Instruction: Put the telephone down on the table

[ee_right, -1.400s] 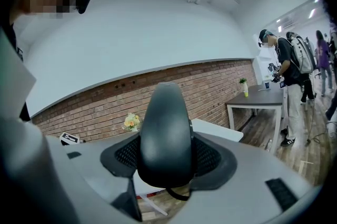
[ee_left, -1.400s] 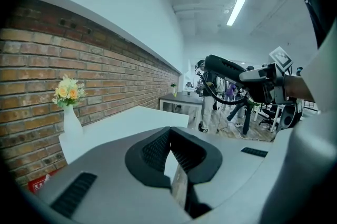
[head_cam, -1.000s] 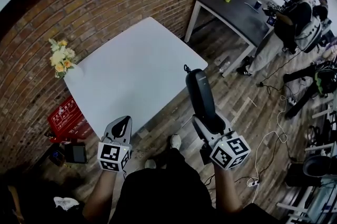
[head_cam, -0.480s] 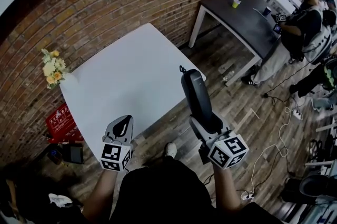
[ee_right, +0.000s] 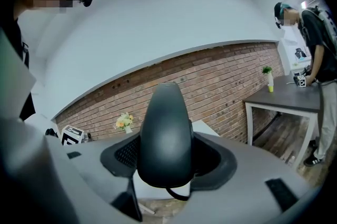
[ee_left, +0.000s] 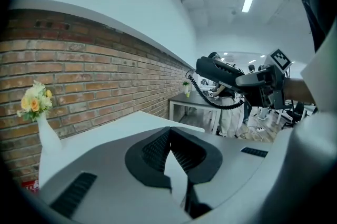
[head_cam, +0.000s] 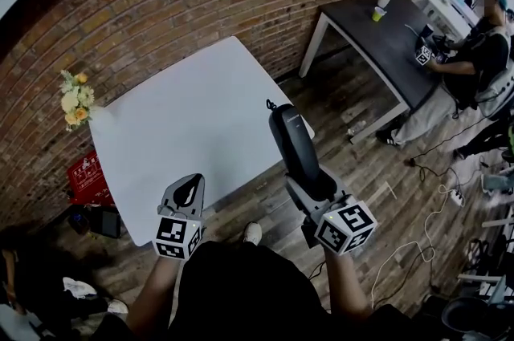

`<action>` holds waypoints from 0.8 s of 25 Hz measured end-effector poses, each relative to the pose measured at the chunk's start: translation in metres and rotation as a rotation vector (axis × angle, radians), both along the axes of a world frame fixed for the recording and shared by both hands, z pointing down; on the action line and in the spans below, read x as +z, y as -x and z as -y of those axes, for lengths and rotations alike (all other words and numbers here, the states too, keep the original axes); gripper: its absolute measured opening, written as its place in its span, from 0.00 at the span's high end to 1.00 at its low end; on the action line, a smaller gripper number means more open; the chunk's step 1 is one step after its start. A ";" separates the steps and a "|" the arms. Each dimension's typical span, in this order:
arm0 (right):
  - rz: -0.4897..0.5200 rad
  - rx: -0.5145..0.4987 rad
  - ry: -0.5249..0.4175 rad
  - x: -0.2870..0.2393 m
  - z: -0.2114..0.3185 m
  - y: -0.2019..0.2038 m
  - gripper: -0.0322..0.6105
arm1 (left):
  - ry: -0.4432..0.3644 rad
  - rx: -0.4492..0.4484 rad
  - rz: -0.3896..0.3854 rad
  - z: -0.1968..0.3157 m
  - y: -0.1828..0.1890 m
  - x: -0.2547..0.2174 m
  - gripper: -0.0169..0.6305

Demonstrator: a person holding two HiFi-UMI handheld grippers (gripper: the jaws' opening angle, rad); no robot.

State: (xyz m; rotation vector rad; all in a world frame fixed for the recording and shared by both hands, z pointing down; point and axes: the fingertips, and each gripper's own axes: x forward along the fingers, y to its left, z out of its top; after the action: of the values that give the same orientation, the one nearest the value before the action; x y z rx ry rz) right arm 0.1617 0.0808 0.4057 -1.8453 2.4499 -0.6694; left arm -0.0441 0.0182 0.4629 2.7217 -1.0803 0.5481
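A black telephone handset (head_cam: 294, 144) with a coiled cord stands clamped in my right gripper (head_cam: 315, 185), which is shut on its lower end. The handset is held in the air, its far end over the near right edge of the white table (head_cam: 186, 116). In the right gripper view the handset (ee_right: 164, 133) fills the space between the jaws. The left gripper view shows the handset (ee_left: 220, 71) and its cord from the side. My left gripper (head_cam: 188, 191) hovers at the table's front edge, its pads (ee_left: 169, 150) closed together on nothing.
A white vase of yellow flowers (head_cam: 75, 95) stands on the table's far left corner. A brick wall (head_cam: 177, 2) runs behind. A dark table (head_cam: 377, 38) with a person (head_cam: 482, 50) beside it is at the right. A red box (head_cam: 83, 176) and cables (head_cam: 401, 239) lie on the wooden floor.
Both grippers and the handset have come nearer to the white table; the handset's tip now reaches over its near right edge. The grip on the handset is unchanged.
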 end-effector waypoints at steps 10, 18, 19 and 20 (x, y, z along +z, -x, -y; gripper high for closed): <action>0.016 -0.054 0.022 0.009 0.032 -0.010 0.53 | 0.020 -0.038 0.013 0.020 -0.012 0.004 0.95; 0.017 -0.053 0.052 0.023 0.071 -0.008 0.53 | 0.053 -0.011 0.007 0.048 -0.025 0.017 0.95; 0.021 -0.051 0.052 0.023 0.077 -0.008 0.53 | 0.053 -0.003 0.009 0.053 -0.027 0.018 0.95; 0.024 -0.049 0.052 0.023 0.083 -0.009 0.53 | 0.052 0.005 0.010 0.059 -0.029 0.019 0.95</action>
State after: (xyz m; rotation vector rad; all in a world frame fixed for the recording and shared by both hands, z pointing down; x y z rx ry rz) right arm 0.1705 -0.0020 0.4289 -1.7880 2.4938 -0.7605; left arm -0.0147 -0.0410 0.4819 2.6804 -1.0473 0.5830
